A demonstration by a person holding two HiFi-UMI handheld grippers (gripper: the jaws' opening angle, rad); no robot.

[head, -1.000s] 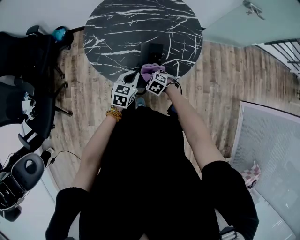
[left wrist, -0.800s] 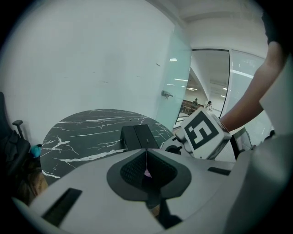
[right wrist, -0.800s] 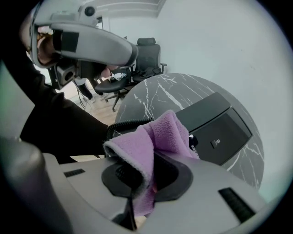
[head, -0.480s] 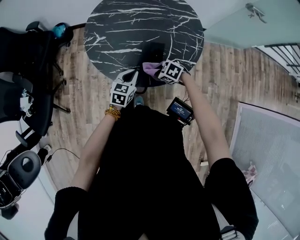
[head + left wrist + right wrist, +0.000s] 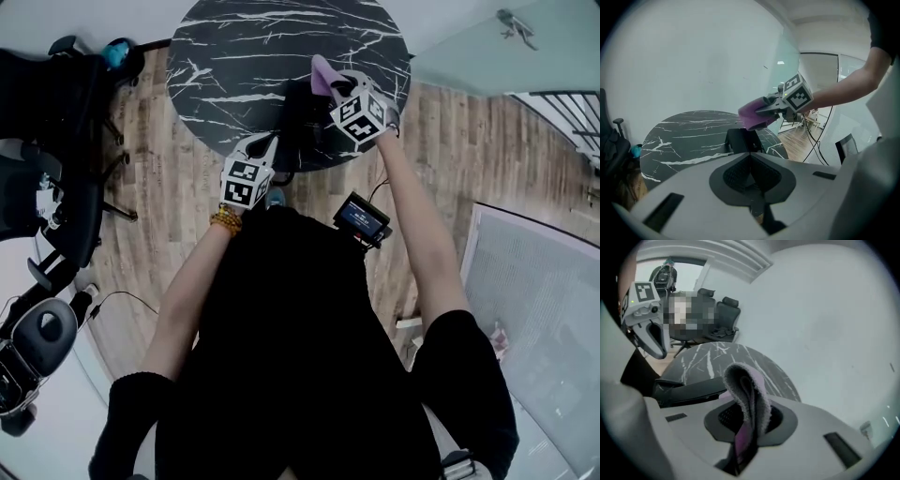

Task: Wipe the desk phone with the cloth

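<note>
Desk phone (image 5: 302,112), 1 unit, dark, at the round worktop's (image 5: 234,56) near edge: lay just below and left of the right gripper (image 5: 333,89), jaws pinching the purple cloth (image 5: 323,73); left gripper (image 5: 265,150), jaws pressed together, empty, sat beside that edge.

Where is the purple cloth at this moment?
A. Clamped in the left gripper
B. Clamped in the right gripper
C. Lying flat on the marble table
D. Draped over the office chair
B. In the right gripper view, the purple cloth stands folded between the jaws of the right gripper, which are shut on it. In its own view, the left gripper has its jaws together with nothing between them.
</note>
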